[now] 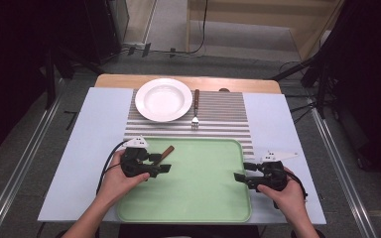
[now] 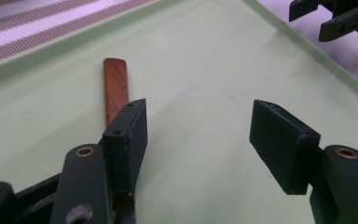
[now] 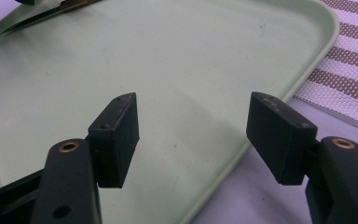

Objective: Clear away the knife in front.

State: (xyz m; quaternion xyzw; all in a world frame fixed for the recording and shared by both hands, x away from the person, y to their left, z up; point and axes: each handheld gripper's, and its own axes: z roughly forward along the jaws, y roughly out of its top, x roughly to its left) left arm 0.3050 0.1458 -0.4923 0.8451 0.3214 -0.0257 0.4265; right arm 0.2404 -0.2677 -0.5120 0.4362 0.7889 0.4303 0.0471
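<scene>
The wooden-handled utensil (image 2: 115, 88) lay flat near the far-left corner of the green tray (image 1: 198, 198); its working end was hidden under the left gripper (image 1: 162, 164), so its kind was hard to make out with certainty. In the left gripper view one jaw stood over the handle, and the jaws were spread wide, clasping nothing. The right gripper (image 1: 240, 177) hovered at the tray's right rim, jaws likewise apart and empty, one over the tray and one beyond its edge. Beyond the tray, on a striped placemat (image 1: 228, 116), lay a white plate (image 1: 163, 99) with a fork (image 1: 195, 110) just beside it on the right. Tray and placemat rested on a pale sheet (image 1: 94, 144) covering a wooden table (image 1: 124, 80); the grey floor (image 1: 20, 168) and dark surroundings lay beyond.
</scene>
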